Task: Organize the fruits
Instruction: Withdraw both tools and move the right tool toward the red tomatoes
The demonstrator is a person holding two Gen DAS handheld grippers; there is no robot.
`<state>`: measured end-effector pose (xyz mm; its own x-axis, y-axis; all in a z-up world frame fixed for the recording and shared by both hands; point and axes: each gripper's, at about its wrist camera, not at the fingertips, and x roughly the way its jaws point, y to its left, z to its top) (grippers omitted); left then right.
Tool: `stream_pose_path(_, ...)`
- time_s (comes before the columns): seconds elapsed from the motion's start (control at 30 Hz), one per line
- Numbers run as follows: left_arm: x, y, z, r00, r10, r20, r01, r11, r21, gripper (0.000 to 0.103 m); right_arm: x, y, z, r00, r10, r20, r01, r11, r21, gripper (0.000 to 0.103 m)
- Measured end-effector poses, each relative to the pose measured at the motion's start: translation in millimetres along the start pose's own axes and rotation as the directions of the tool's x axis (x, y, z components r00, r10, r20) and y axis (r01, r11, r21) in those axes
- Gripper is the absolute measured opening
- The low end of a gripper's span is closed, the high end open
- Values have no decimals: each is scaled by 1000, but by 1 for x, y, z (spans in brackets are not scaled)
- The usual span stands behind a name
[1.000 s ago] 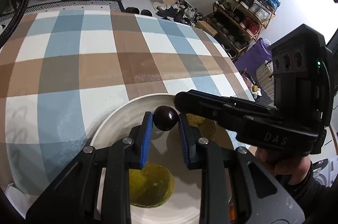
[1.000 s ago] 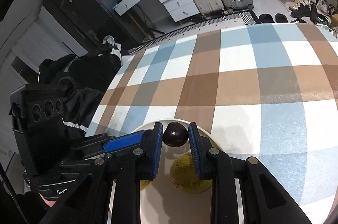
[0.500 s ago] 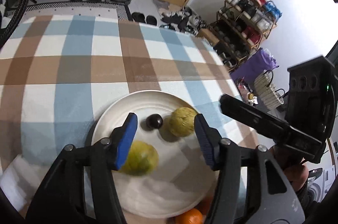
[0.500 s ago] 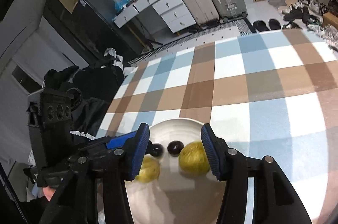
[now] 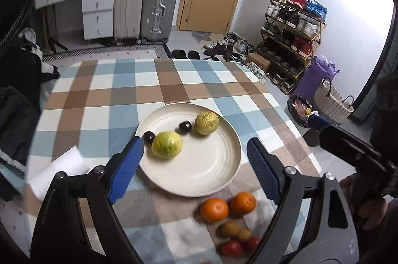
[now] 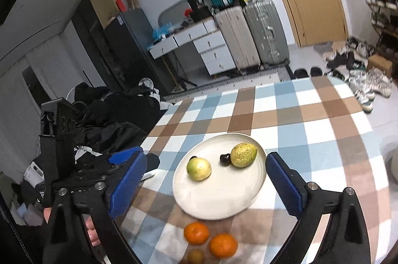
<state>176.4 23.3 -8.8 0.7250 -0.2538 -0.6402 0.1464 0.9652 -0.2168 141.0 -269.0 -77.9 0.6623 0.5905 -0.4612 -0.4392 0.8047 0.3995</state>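
I am holding my left tongs (image 5: 195,165) and right tongs (image 6: 204,180) wide apart and empty above the plate (image 5: 211,179). Two green fruits (image 5: 166,145) and two dark plums (image 5: 185,127) are sitting on it already. Two oranges (image 5: 214,209) and several small fruits (image 5: 231,229) are waiting along the tablecloth's (image 5: 99,99) near edge, so I judge myself roughly halfway.

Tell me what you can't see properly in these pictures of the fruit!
- Left dark plum: right wrist view, mostly hidden behind the yellow-green fruit.
- Small brown fruits and red fruits: left wrist view, blurred, so their kind is unclear; one red fruit is partly behind the left gripper finger.
- Brown fruit: right wrist view, blurred, cut off by the bottom edge.
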Motion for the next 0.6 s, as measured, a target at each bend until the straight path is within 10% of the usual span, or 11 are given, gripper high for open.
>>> stream_pose_path(0.13,-31,-18,-19,998,38,48,-39,999,33,102,-30,13,-16,999,18,51,-18,1000,-15,100)
stream_pose_path(0.6,-62,-34,-91,995,81,57,-84,995,47,102,-78,28,-88,995,-44,94,44,999,6,103)
